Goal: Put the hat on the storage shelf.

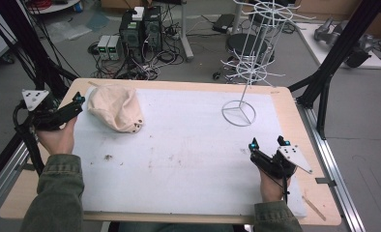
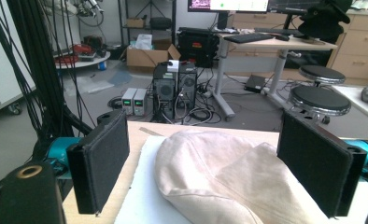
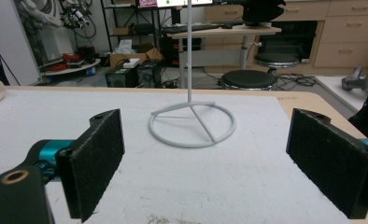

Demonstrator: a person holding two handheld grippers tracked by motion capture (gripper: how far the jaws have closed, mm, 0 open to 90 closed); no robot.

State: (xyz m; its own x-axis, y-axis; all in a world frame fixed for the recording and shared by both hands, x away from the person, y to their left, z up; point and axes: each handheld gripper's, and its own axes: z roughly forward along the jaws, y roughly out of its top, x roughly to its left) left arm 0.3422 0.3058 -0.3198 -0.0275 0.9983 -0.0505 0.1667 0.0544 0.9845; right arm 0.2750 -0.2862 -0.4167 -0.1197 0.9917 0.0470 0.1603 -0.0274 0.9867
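Observation:
A cream cloth cap (image 1: 115,108) lies crumpled at the back left of the white mat (image 1: 179,154). My left gripper (image 1: 79,100) sits just left of the cap, open, and in the left gripper view the cap (image 2: 219,177) lies between and beyond the spread pads (image 2: 102,158). A white wire display stand (image 1: 249,58) rises at the back right on a ring base (image 1: 238,113). My right gripper (image 1: 267,143) rests open near the mat's right front, with the ring base (image 3: 193,123) ahead of it on the mat and nothing between its pads.
The mat covers most of a wooden table (image 1: 295,111). Small brown crumbs (image 1: 108,157) mark the mat's left middle. A wooden stick (image 1: 314,205) lies at the front right corner. Black frame posts (image 1: 341,43) flank the table; computers (image 1: 140,29) and stools (image 1: 249,46) stand on the floor beyond.

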